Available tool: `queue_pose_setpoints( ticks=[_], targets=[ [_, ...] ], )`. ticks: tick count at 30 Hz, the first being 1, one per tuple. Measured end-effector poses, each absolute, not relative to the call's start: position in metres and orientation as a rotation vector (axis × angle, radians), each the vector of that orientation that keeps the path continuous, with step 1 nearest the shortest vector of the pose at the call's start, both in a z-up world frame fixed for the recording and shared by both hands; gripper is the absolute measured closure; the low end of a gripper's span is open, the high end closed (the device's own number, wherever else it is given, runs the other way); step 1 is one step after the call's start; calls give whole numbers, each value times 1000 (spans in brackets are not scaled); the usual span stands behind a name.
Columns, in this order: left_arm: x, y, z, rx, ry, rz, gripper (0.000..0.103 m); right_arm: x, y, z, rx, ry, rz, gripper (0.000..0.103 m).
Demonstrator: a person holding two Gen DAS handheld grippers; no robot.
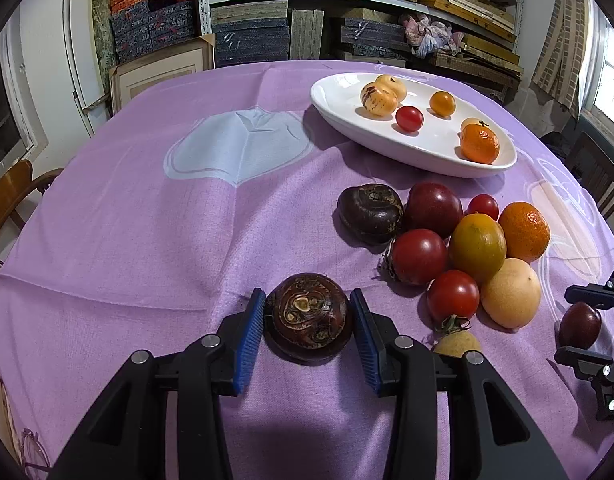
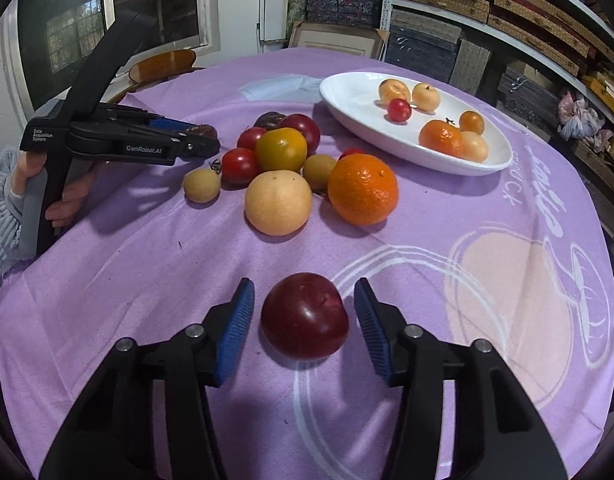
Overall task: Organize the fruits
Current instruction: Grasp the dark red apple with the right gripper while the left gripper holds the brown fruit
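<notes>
Right claw [image 2: 304,322] straddles the dark red plum [image 2: 305,316], pads narrowly apart from it; white dish [image 2: 339,98] lies at 1 o'clock. Left claw [image 1: 307,318] clamps a brown water chestnut [image 1: 309,316].

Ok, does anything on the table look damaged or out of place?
Nothing looks spilled or damaged. Some fruit sits in the white dish; a loose pile waits on the purple cloth. The dark brown fruit and the red plum lie apart from it, each between a gripper's pads.
</notes>
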State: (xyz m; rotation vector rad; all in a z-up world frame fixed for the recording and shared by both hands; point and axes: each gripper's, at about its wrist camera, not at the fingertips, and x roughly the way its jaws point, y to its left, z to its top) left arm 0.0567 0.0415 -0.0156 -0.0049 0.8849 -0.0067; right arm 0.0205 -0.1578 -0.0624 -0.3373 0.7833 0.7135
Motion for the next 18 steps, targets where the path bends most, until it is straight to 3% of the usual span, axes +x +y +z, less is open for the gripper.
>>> queue_pose_setpoints(
  ticks=[2,11,18],
  targets=[
    [57,41,-16,-5,885,-7,59,21,-158,-64,-331,793,716,64],
    [54,40,-14,-18,865,-27,60,28,-163,-61,-282,809,729,65],
    [69,30,17,-31,788,-54,60,63,-179,-33,-102,757,595,65]
  ],
)
